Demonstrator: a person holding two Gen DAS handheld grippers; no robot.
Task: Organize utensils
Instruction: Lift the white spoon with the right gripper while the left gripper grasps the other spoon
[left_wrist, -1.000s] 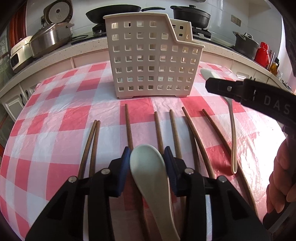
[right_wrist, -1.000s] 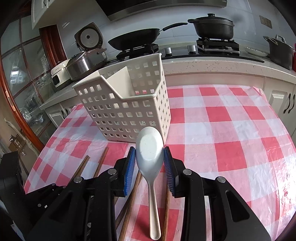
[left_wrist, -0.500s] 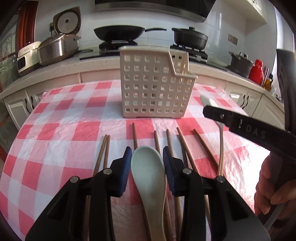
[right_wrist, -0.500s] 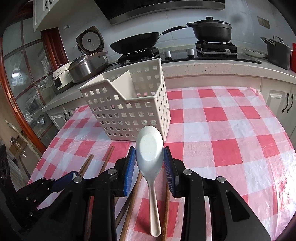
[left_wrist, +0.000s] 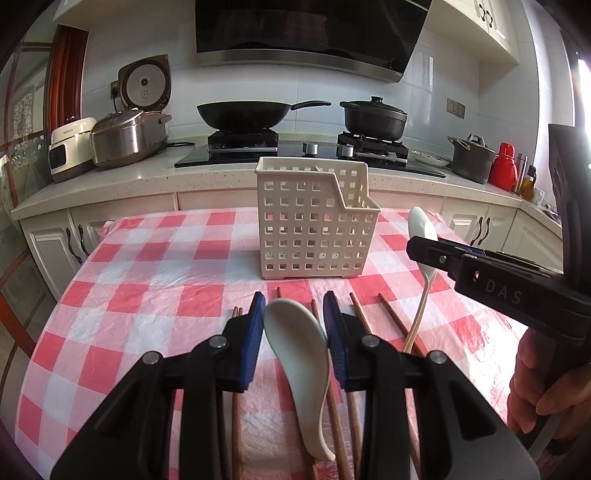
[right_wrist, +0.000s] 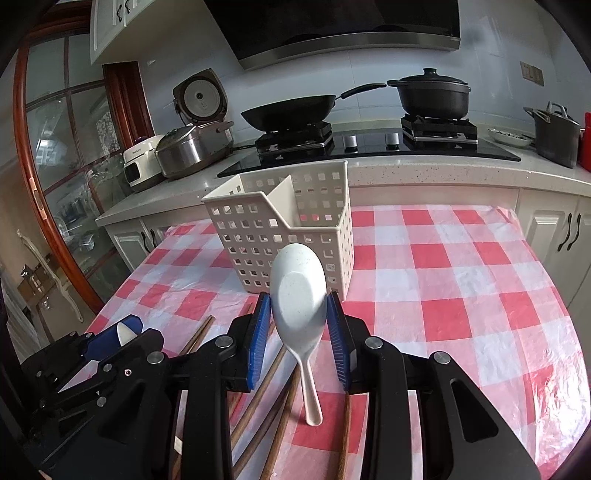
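1. a rice cooker (left_wrist: 127, 138) sits at the far left of the kitchen counter, a wok (left_wrist: 243, 116) and a black pot (left_wrist: 373, 118) on the stove behind the checkered surface (left_wrist: 147, 266).
2. the white slotted basket (left_wrist: 314, 225) stands upright mid-surface, past a row of wooden chopsticks (left_wrist: 395, 319) lying flat before it.
3. the left gripper (left_wrist: 294, 325) is closed on a white spoon (left_wrist: 299, 354) by its bowl, handle trailing down toward the camera, above the chopsticks.
4. the right gripper (right_wrist: 298, 321) clamps a second spoon (right_wrist: 298, 291) by its bowl, handle hanging down, just short of the basket's near corner.
5. only the right wrist view shows the basket's inner divider (right_wrist: 282, 201); only the left wrist view shows the person's hand (left_wrist: 546, 384) gripping the right tool, held level.
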